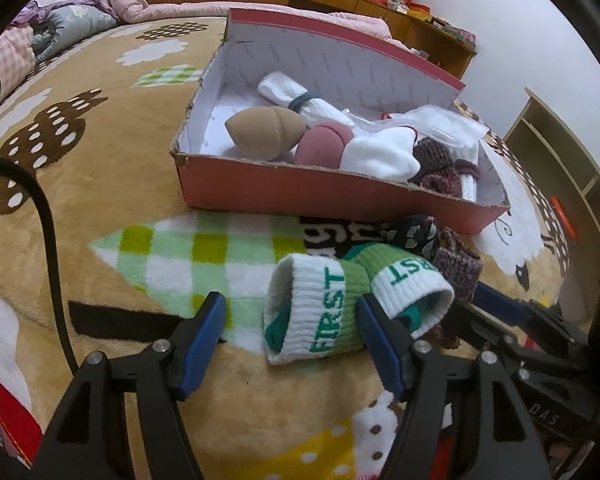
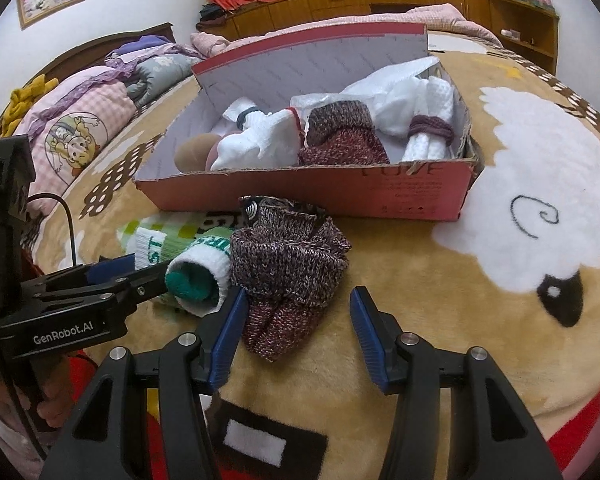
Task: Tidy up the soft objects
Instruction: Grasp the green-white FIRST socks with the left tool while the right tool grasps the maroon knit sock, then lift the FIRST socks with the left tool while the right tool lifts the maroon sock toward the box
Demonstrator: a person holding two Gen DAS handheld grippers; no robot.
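Observation:
A pair of green and white "FIRST" socks point(image 1: 332, 304) lies on the patterned blanket in front of a red shoe box point(image 1: 320, 196). My left gripper point(image 1: 290, 326) is open, its fingers around the nearer sock cuff. A maroon knitted sock point(image 2: 292, 264) lies right of the green socks point(image 2: 196, 276). My right gripper point(image 2: 296, 320) is open, its fingers on either side of the knitted sock's near end. The box point(image 2: 400, 188) holds rolled white towels, a tan ball, a pink ball, white socks and another maroon sock. A dark patterned sock point(image 1: 412, 232) lies behind the green pair.
The blanket point(image 2: 500, 200) covers a bed with pillows and quilts point(image 2: 80, 120) at the far left. Wooden cabinets point(image 2: 380, 4) line the back wall. A black cable point(image 1: 48, 240) hangs at the left. Shelving point(image 1: 560, 152) stands at the right.

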